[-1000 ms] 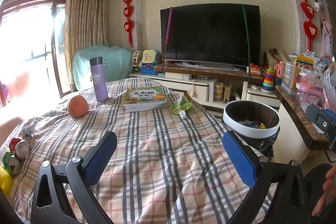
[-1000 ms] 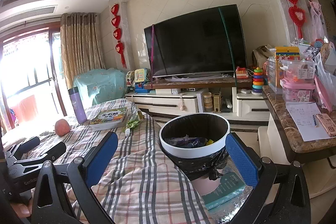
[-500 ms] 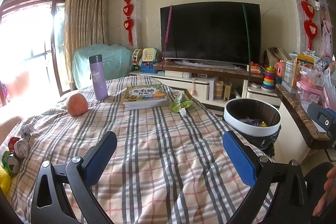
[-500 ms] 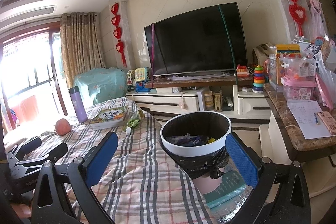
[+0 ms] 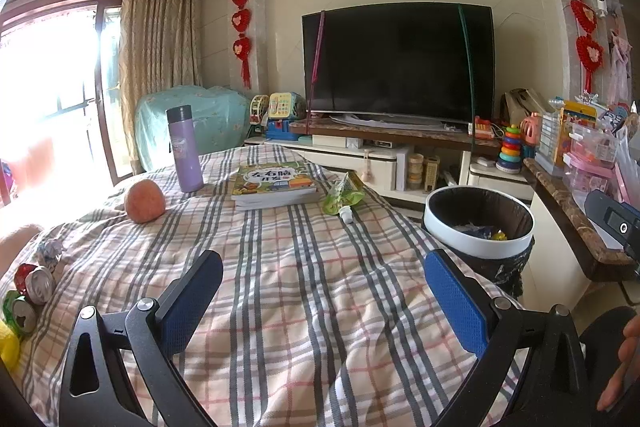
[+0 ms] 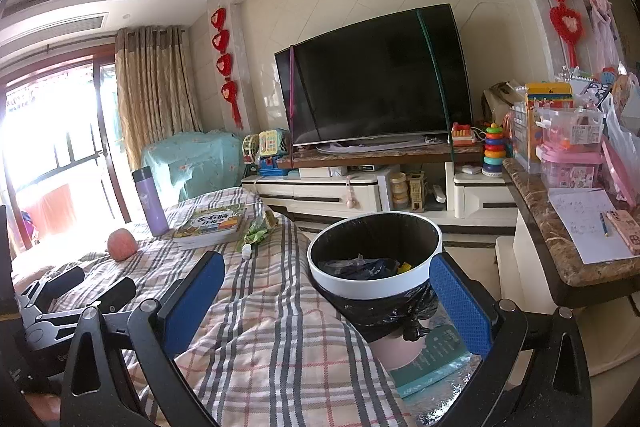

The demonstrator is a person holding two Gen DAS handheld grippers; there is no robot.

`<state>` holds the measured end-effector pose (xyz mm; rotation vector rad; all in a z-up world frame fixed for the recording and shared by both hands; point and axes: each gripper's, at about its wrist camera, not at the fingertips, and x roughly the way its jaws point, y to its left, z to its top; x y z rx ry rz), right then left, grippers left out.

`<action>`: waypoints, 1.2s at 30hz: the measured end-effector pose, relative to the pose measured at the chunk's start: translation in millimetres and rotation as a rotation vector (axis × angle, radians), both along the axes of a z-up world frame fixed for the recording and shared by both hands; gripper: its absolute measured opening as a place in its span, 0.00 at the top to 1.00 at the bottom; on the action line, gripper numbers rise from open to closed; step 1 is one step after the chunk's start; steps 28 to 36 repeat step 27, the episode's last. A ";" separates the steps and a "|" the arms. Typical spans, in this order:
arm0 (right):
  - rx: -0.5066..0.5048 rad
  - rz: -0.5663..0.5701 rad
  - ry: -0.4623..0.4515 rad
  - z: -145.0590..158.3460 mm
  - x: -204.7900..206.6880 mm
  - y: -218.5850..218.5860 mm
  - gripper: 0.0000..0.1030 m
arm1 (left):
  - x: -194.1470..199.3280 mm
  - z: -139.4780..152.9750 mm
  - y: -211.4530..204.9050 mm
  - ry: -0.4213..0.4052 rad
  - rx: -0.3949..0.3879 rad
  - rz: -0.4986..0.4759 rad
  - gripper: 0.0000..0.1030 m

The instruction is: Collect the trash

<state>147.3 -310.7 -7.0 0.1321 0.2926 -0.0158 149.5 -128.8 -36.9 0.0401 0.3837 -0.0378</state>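
**Both grippers wide and empty, trash spread over the plaid surface**

Left gripper (image 5: 324, 297): blue pads spread wide, nothing between them, low centre of the left wrist frame over the plaid-cloth surface (image 5: 312, 307). Right gripper (image 6: 328, 291): also wide and empty, low centre of the right wrist frame, straddling the surface edge and the white-rimmed round bin with black liner (image 6: 374, 281).

Trash locations:
- Green crumpled snack wrapper (image 5: 343, 193) with a small white cap (image 5: 346, 214) just beside it, centre of the left frame, next to the colourful children's book (image 5: 274, 185).
- Crushed drink cans (image 5: 30, 293) at the far left edge of the left frame, crumpled foil ball (image 5: 49, 251) just above them.
- The bin sat off the surface's right side, some scraps already inside.

Non-trash on the surface: purple insulated bottle (image 5: 185, 150) upright, orange-pink round fruit (image 5: 144, 201) to its lower left.
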 end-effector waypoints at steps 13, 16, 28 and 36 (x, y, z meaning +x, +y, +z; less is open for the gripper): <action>0.009 0.001 0.009 -2.1 0.2 4.7 0.00 | 2.3 -2.5 1.7 0.007 -0.002 0.000 0.01; 0.013 0.003 0.013 -3.8 1.2 2.5 0.00 | 2.4 -2.4 1.6 0.008 -0.002 0.000 0.01; 0.024 0.012 0.037 -7.5 7.5 2.6 0.00 | 9.5 -5.4 6.0 0.036 -0.023 -0.008 0.01; 0.024 0.012 0.037 -7.5 7.5 2.6 0.00 | 9.5 -5.4 6.0 0.036 -0.023 -0.008 0.01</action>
